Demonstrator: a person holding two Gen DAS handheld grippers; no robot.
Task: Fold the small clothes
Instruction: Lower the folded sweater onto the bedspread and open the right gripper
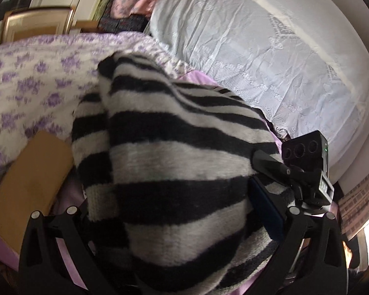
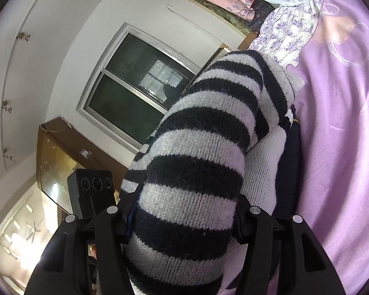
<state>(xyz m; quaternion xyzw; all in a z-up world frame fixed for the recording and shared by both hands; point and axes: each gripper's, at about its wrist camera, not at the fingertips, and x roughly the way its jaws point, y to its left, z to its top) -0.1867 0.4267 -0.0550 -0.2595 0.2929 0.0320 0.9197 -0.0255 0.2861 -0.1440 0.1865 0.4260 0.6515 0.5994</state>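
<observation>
A black-and-white striped knit garment (image 1: 174, 162) fills the middle of the left wrist view and is bunched between the fingers of my left gripper (image 1: 179, 216), which is shut on it. In the right wrist view the same striped garment (image 2: 196, 162) is bunched between the fingers of my right gripper (image 2: 182, 223), which is shut on it and holds it up beside the purple bedsheet (image 2: 339, 147). The fingertips of both grippers are hidden by the fabric. The other gripper's camera block (image 1: 305, 152) shows at the right of the left wrist view.
A purple-flowered quilt (image 1: 32, 86) lies to the left, and a pale blue embroidered cover (image 1: 258, 56) to the right. A tan board (image 1: 27, 184) stands at lower left. A window (image 2: 132, 98), white wall and brown cabinet (image 2: 59, 162) are behind the garment.
</observation>
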